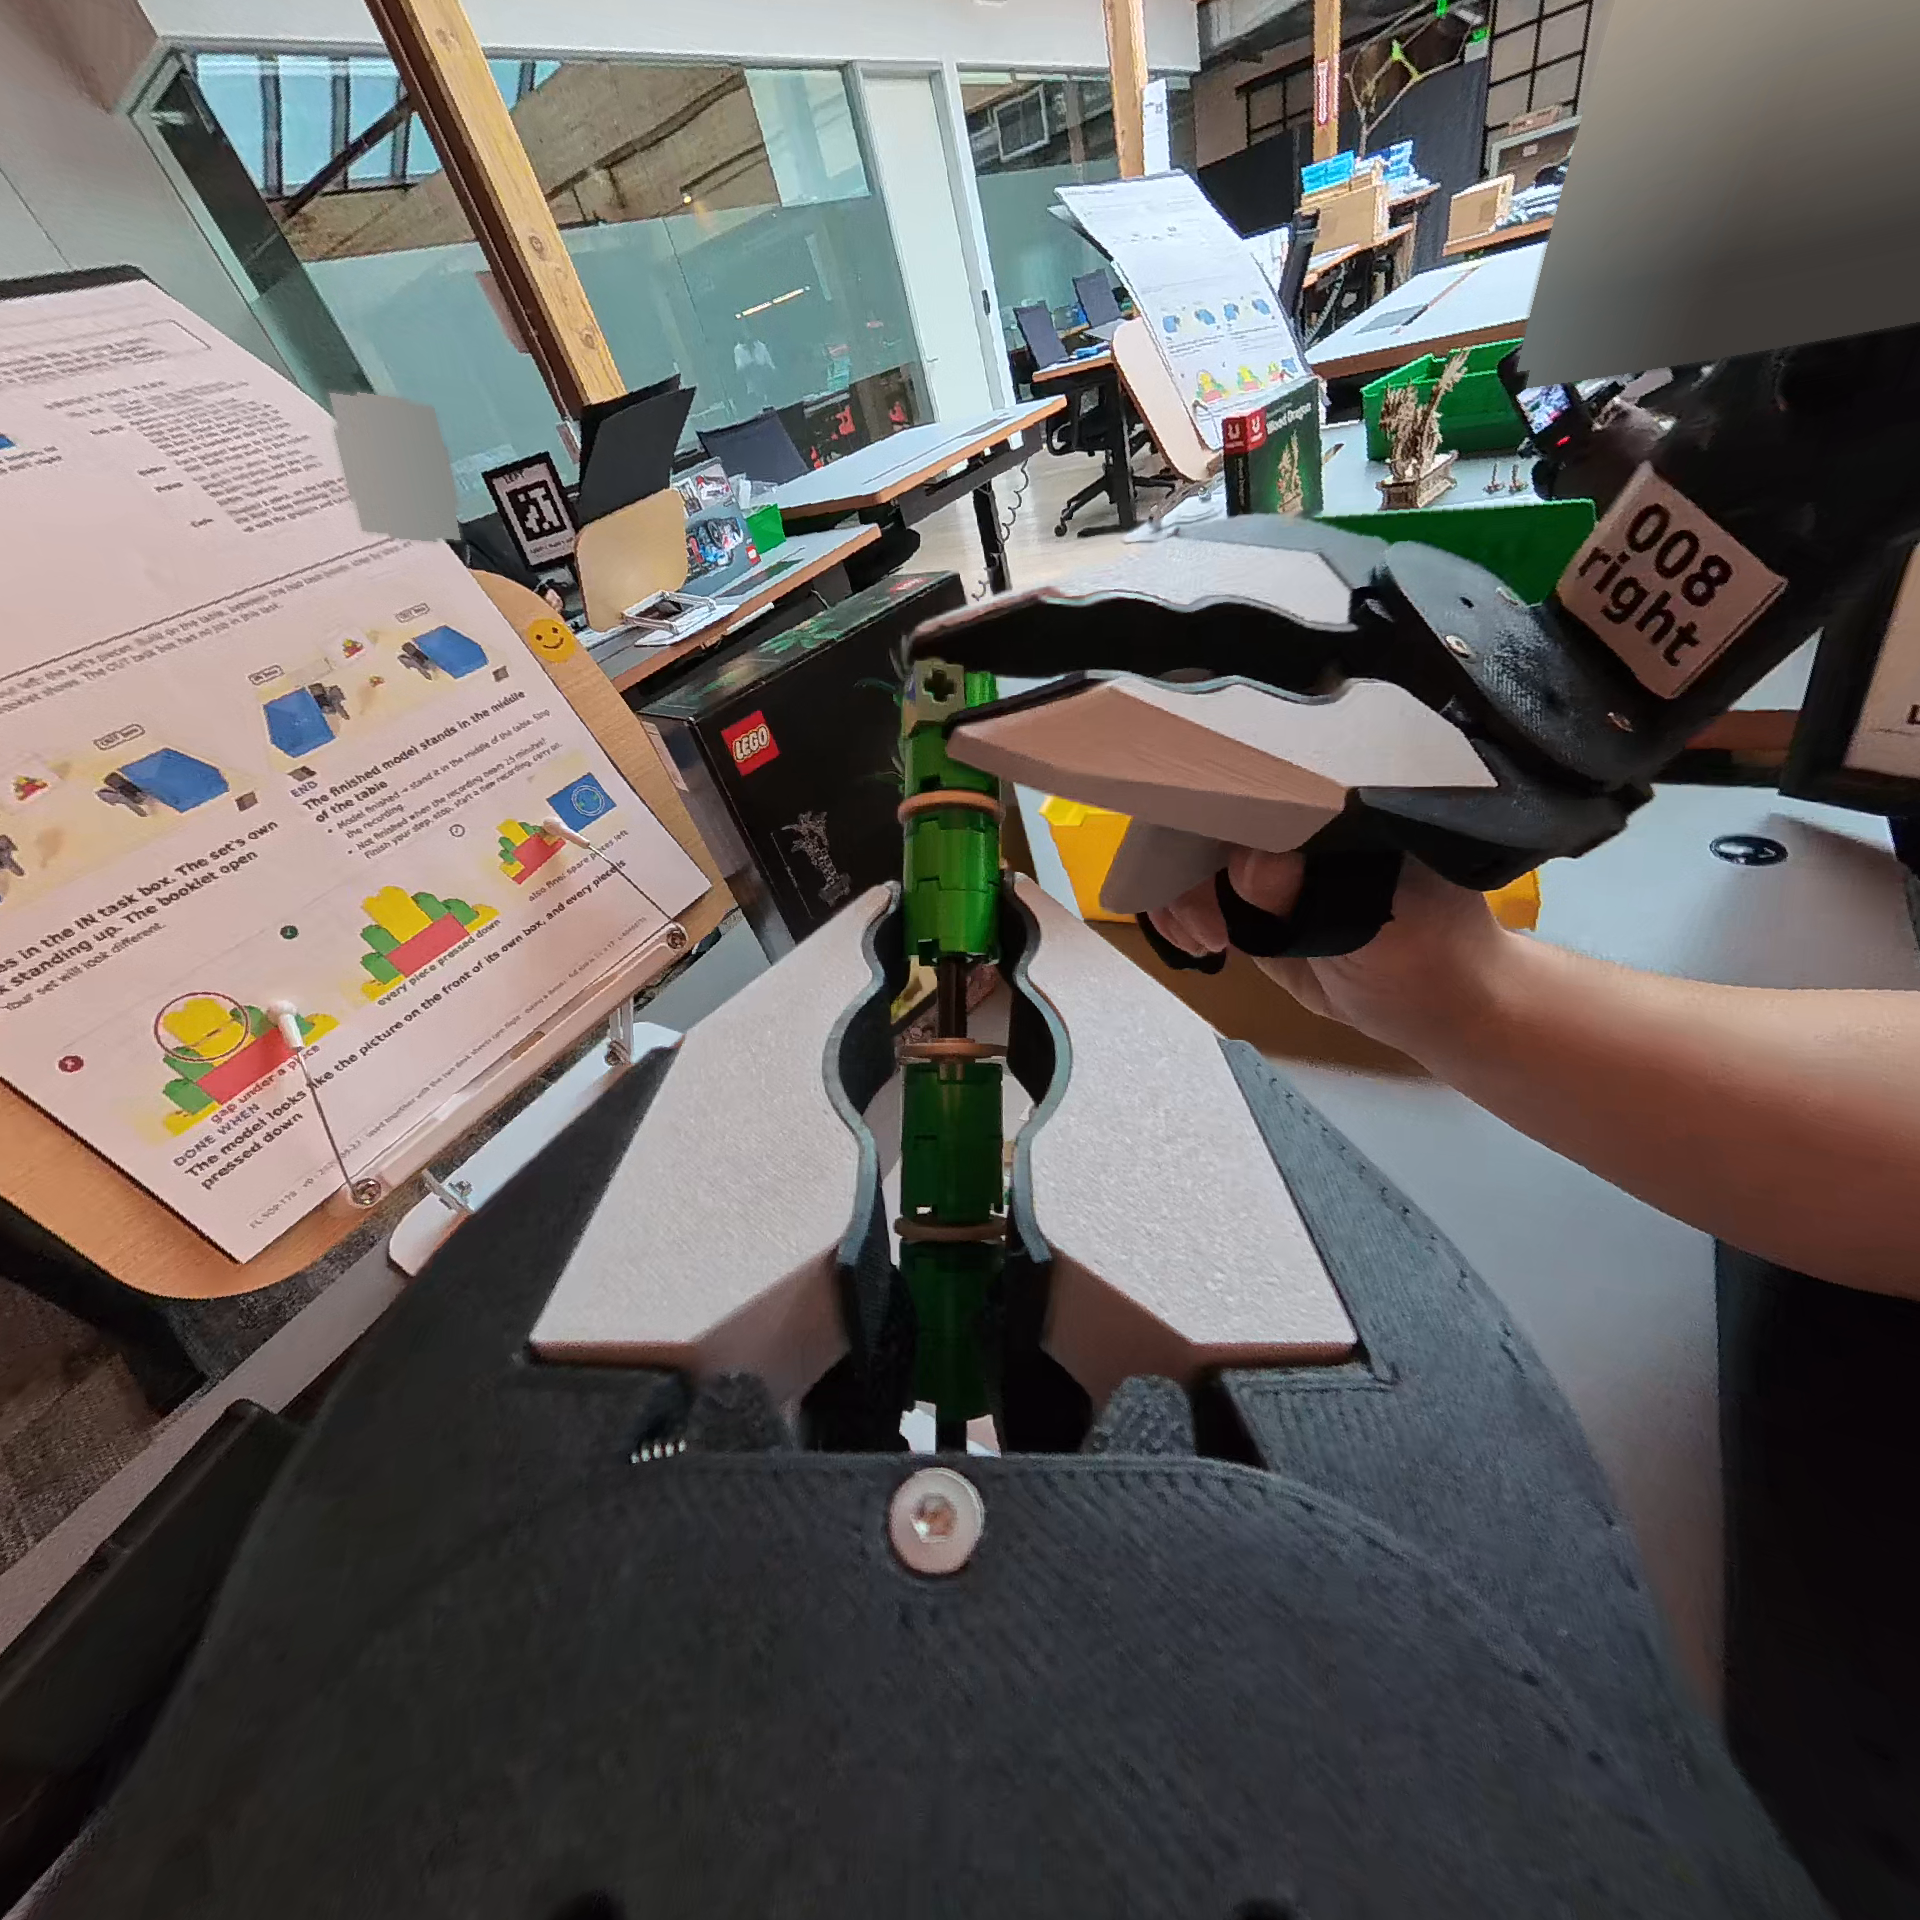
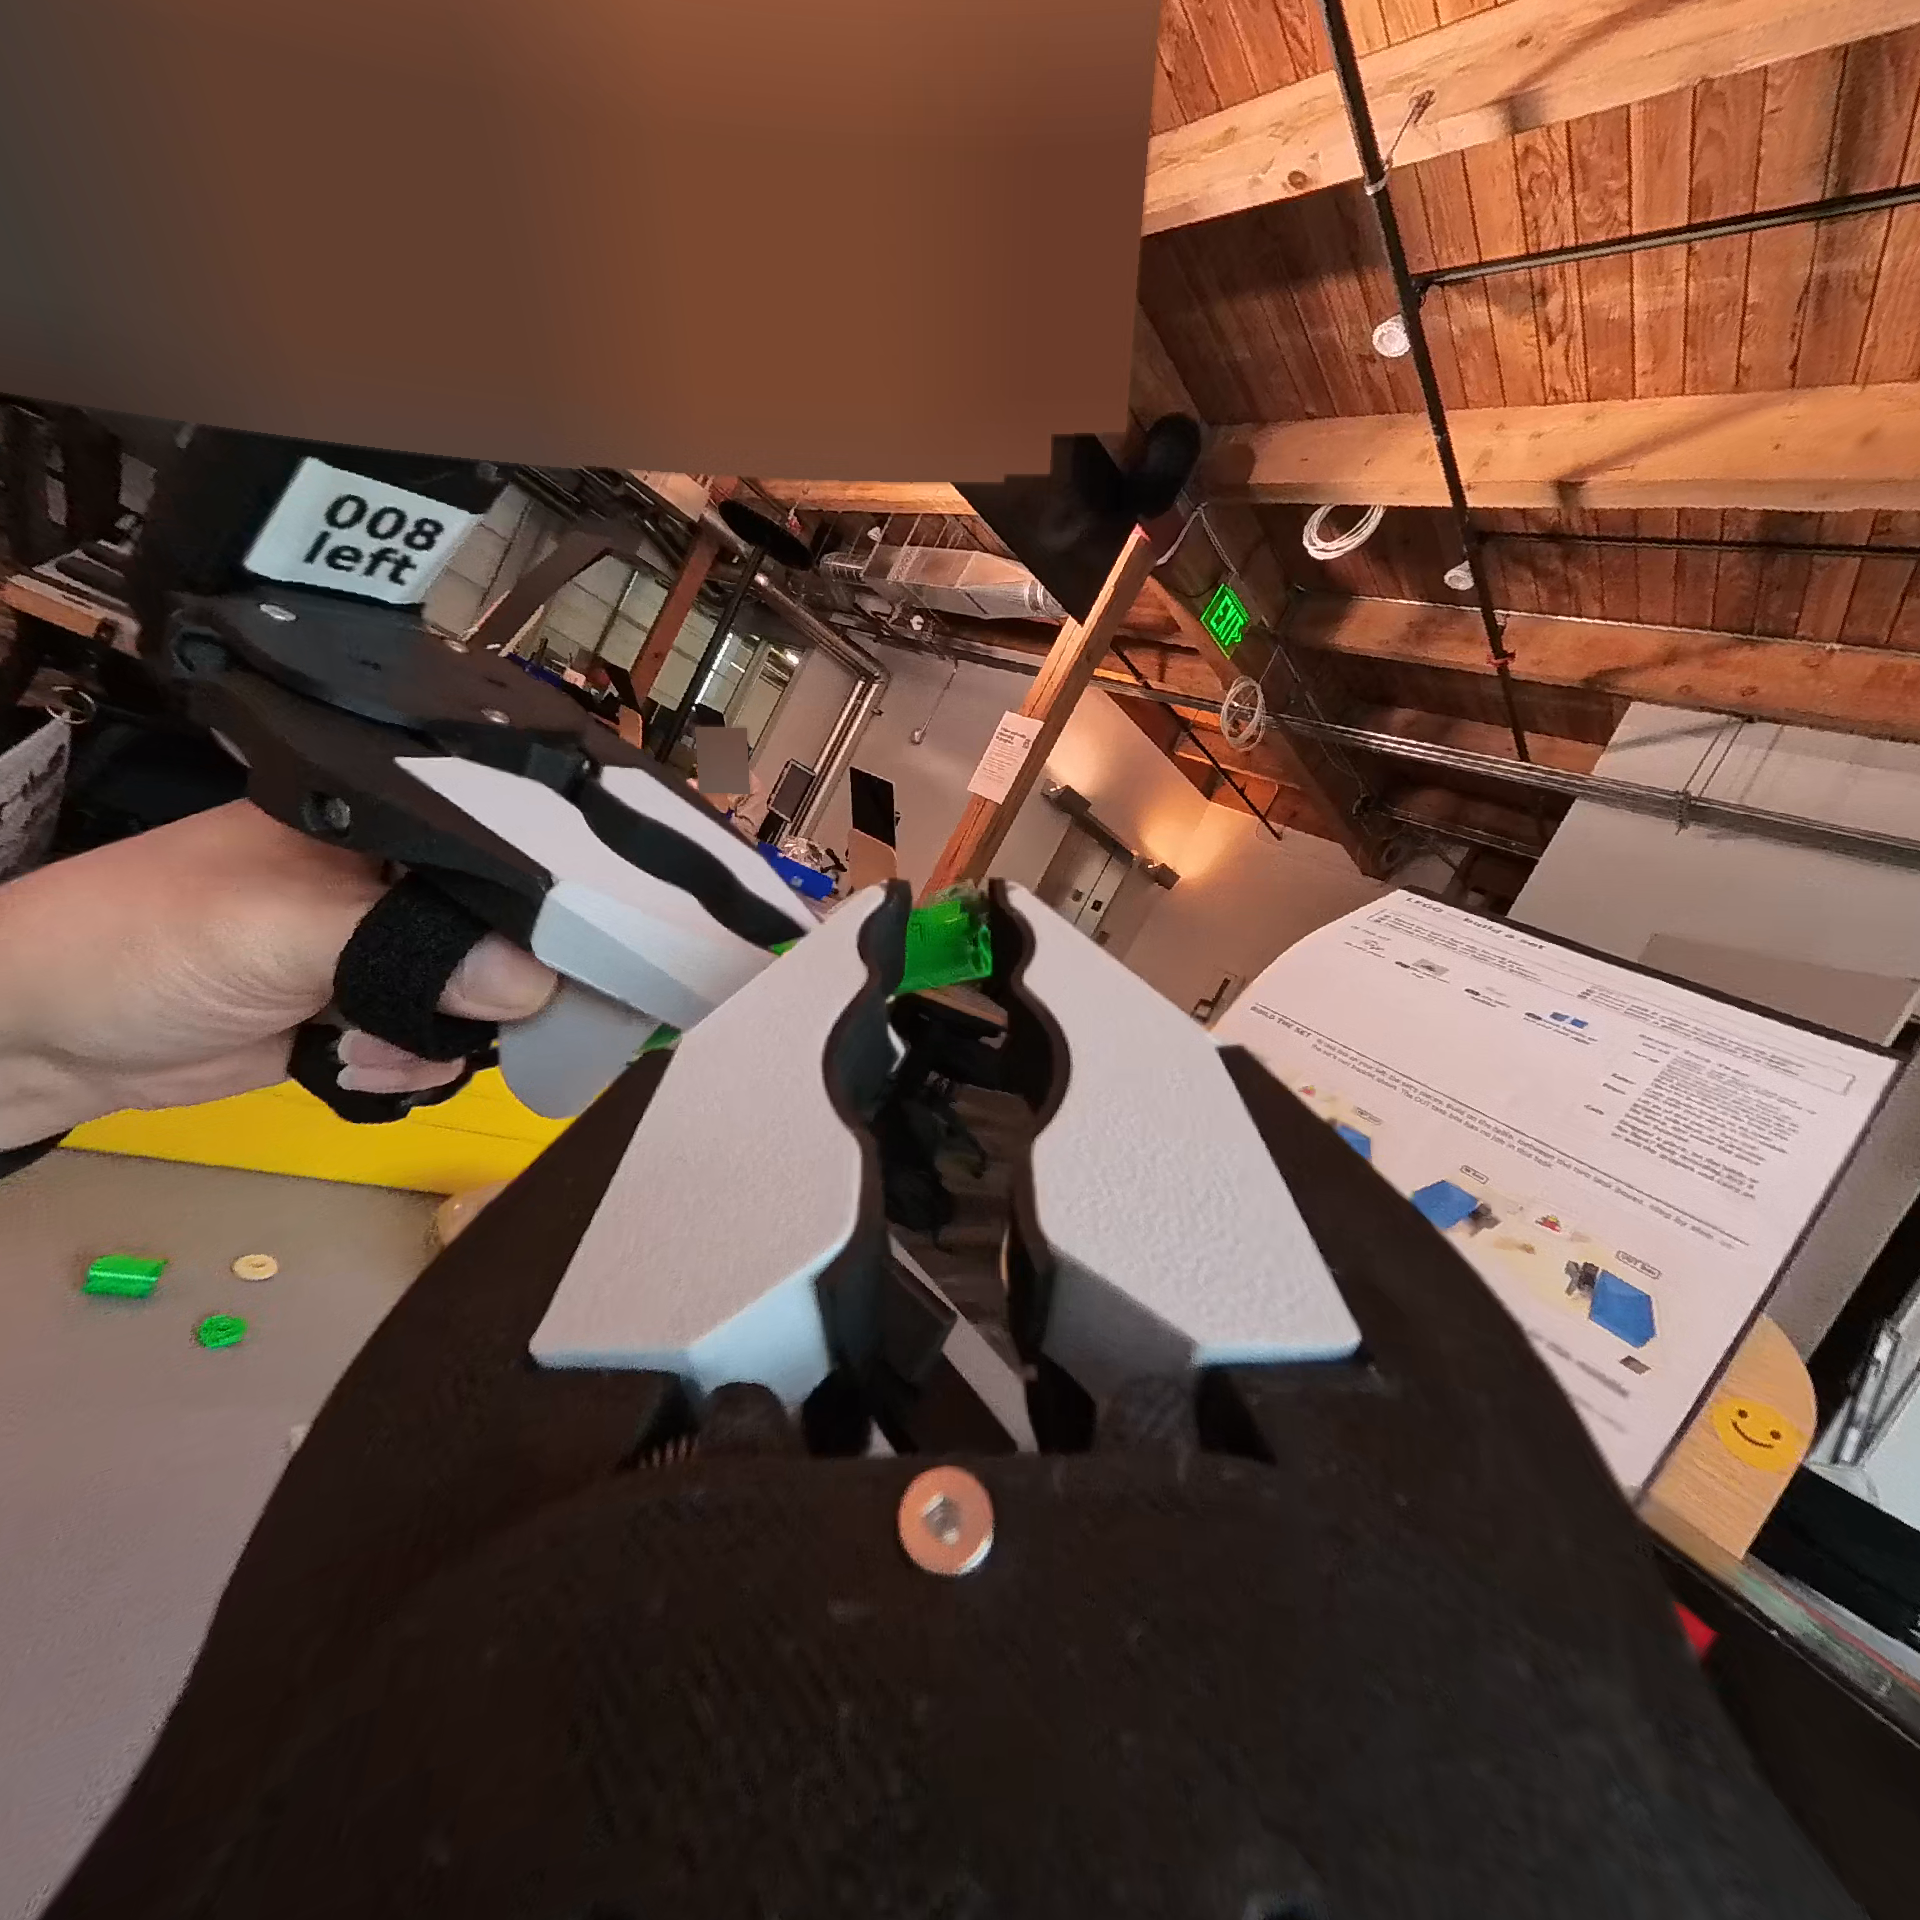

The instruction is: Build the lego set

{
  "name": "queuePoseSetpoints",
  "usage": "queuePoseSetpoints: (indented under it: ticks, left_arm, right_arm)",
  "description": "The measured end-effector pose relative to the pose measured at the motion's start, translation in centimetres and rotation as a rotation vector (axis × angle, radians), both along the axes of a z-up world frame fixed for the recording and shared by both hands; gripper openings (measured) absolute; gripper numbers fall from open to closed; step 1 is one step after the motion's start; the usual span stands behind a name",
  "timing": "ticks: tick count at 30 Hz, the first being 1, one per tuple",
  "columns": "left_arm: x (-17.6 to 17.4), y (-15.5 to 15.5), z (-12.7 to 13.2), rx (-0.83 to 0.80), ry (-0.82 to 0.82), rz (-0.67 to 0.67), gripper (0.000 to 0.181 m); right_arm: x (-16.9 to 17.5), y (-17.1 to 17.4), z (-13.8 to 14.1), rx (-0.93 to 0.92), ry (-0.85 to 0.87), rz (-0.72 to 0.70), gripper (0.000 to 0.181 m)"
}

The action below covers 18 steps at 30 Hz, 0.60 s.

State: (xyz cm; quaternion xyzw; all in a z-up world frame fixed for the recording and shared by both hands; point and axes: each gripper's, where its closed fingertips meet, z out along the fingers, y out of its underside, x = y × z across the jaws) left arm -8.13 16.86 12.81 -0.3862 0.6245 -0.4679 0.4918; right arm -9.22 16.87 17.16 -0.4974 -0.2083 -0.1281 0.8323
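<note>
A green Lego stalk with tan rings around it and a dark axle through it lies lengthwise between my left gripper's fingers. My left gripper is shut on the stalk and holds it in the air, pointing away from the camera. My right gripper comes in from the right and is shut on the stalk's far end. In the right wrist view the green end sits between my right gripper's fingertips, with the left gripper to the left. The stalk's lower part is hidden by the fingers.
Loose on the grey table lie a green cylinder, a tan ring and a green round piece. A yellow bin is behind them. An instruction sheet on a stand and a black Lego box stand ahead. One gripper's finger ends stand about 4 cm off the other's. The green round piece is about equally far from each gripper, around 40 cm.
</note>
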Motion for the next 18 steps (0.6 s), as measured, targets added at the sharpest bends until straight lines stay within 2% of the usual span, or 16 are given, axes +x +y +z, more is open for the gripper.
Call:
queuePoseSetpoints:
  ticks: [4, 8, 11, 15, 18]
  left_arm:
    - [0.0, 0.5, -0.1, 0.070, 0.000, 0.060, 0.013]
    - [0.0, 0.4, -0.1, 0.101, 0.003, 0.077, 0.013]
    - [-0.2, 0.6, -0.2, 0.120, 0.026, 0.093, 0.013]
    - [-0.5, 0.9, -0.6, 0.158, 0.077, 0.123, 0.014]
    - [-0.7, 0.7, -0.7, 0.164, 0.095, 0.121, 0.013]
  right_arm:
    - [0.7, -0.9, 1.1, 0.040, -0.038, -0.052, 0.033]
    - [0.5, -0.4, 0.2, -0.008, -0.100, -0.049, 0.039]
    - [-0.6, -0.4, -0.4, -0.020, -0.226, -0.038, 0.056]
    - [-0.4, -0.4, -1.9, -0.091, -0.395, -0.105, 0.055]
    - [-0.6, -0.4, -2.5, -0.096, -0.452, -0.107, 0.055]
